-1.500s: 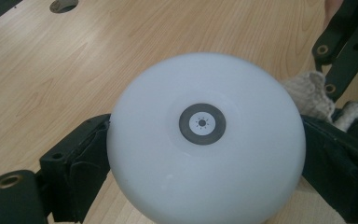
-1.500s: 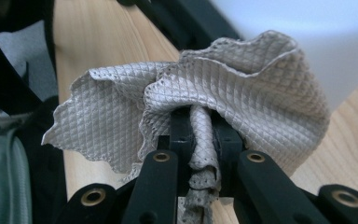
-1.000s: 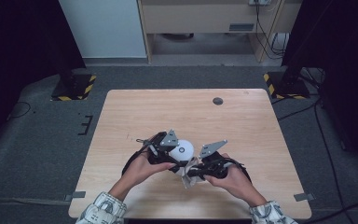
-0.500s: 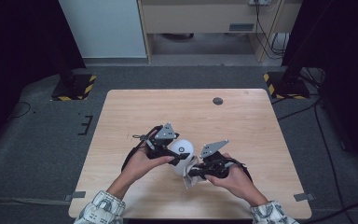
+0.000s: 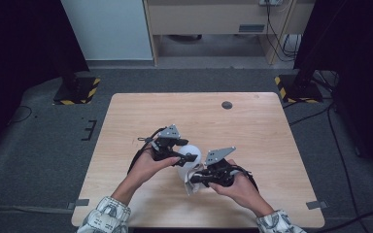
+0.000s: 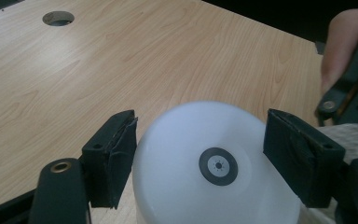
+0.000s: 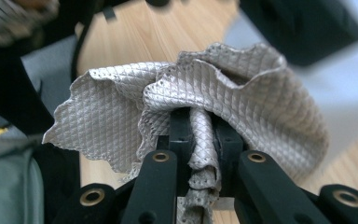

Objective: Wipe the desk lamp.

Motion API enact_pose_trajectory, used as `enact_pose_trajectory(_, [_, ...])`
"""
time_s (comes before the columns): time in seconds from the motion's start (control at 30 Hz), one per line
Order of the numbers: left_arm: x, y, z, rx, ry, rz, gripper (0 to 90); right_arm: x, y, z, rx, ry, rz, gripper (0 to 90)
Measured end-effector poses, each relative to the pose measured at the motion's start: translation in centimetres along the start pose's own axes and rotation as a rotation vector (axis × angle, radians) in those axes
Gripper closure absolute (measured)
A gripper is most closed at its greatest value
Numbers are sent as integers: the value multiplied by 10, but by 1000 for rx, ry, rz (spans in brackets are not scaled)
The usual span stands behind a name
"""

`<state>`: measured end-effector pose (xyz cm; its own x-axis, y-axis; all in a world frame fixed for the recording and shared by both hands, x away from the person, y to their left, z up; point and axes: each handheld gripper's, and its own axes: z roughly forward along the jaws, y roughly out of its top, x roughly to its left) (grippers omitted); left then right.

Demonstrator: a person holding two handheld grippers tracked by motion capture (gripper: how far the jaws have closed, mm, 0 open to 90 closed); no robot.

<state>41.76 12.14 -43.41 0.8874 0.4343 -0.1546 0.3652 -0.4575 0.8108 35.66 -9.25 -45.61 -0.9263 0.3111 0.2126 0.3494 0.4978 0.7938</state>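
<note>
A white rounded dome (image 5: 189, 153) with a small black ring at its centre (image 6: 218, 166) stands on the wooden table (image 5: 252, 131). My left gripper (image 5: 188, 156) reaches around it, and its jaws have just been closing. In the left gripper view the dome (image 6: 182, 140) lies between the two pads of the left gripper (image 6: 200, 161). The pads stand close to its sides and I see no firm press. My right gripper (image 5: 195, 178) is shut on a grey quilted cloth (image 7: 242, 88), bunched between the pads of the right gripper (image 7: 200, 137). The cloth (image 5: 190, 187) hangs just right of the dome.
A round cable hole (image 5: 227, 105) sits near the table's far edge, also seen in the left gripper view (image 6: 58, 18). Dark floor surrounds the table, with striped stand feet (image 5: 77, 92) at the back corners. The person's sleeves (image 5: 102, 213) enter from the near edge.
The left gripper's jaws have narrowed around the white dome. Both hands have stayed almost in place, and the right gripper still holds the cloth.
</note>
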Motion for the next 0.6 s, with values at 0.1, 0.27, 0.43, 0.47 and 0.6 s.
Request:
enact_pose_trajectory(0.1, [0, 0, 0, 1, 1, 0, 257, 2, 4, 3, -23, 1, -14, 819])
enact_pose_trajectory(0.27, [0, 0, 0, 2, 2, 2, 261, 2, 1, 18, 7, 5, -10, 819])
enact_pose_trajectory(0.43, [0, 0, -1, 2, 5, 2, 263, -1, -6, 33, 54, 0, -11, 819])
enact_pose_trajectory(0.47, [0, 0, -1, 2, 5, 2, 263, 0, -8, 35, 63, -4, -11, 819])
enact_pose_trajectory(0.6, [0, 0, -1, 1, 4, 0, 264, 2, -8, 39, 84, -23, -27, 818])
